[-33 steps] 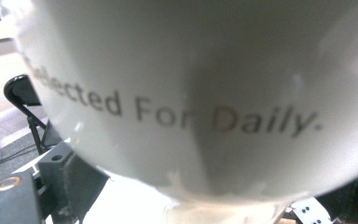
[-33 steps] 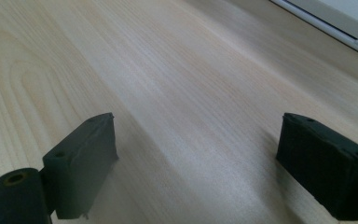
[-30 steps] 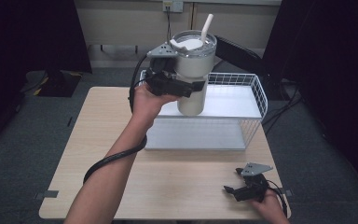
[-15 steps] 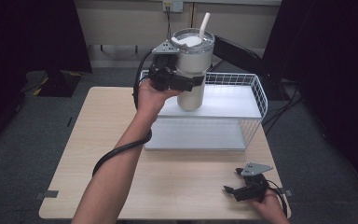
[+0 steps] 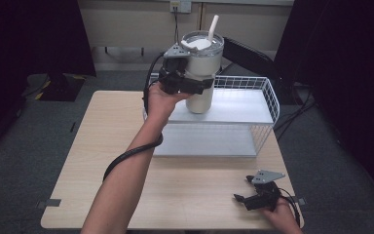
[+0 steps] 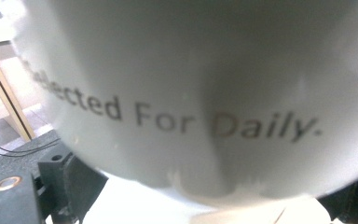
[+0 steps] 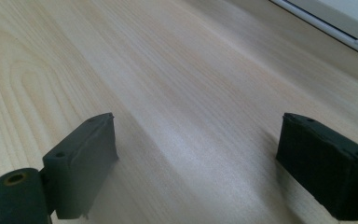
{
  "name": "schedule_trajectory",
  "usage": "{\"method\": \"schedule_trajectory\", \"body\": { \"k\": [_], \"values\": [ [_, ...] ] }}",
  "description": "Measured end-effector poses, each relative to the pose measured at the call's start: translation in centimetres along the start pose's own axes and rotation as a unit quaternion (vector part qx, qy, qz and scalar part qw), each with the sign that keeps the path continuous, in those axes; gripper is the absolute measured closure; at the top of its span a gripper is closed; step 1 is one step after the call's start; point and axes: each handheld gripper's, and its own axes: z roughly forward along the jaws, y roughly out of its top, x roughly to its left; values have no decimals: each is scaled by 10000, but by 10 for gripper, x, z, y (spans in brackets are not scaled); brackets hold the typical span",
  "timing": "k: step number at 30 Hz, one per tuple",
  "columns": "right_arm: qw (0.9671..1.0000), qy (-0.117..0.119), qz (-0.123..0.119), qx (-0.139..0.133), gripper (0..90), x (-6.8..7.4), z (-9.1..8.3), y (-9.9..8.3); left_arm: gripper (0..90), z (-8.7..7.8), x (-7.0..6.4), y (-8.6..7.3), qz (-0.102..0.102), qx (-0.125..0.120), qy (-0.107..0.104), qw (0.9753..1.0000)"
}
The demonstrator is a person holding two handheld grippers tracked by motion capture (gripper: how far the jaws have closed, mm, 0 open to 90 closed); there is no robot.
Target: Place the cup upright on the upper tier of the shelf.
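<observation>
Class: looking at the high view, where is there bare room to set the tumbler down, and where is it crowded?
Free: the wooden table left of the two-tier wire rack, and the front strip between rack and right gripper. The rack's top shelf right of the tumbler is bare. Crowded: the shelf's left end, where the left gripper holds the tumbler.

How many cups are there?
1. The tall white tumbler with a lid and straw is held up by the left gripper, above the white wire basket shelf. Nothing else cup-like shows on the wooden table.
</observation>
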Motion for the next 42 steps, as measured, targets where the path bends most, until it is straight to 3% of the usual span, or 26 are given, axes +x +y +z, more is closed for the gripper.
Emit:
{"method": "schedule_trajectory", "body": {
  "k": [13,19,28,42],
  "values": [
    [10000,-1,-1,1,111,0,0,0,95,10,2,-5,100,122,81,9998],
    [10000,0,1,1,111,0,0,0,95,12,4,-9,22,129,124,9998],
    [10000,-1,0,2,111,0,0,0,95,15,3,-11,166,137,92,9997],
    [10000,-1,-2,2,111,0,0,0,94,17,7,-18,-1,2,102,9999]
  ]
}}
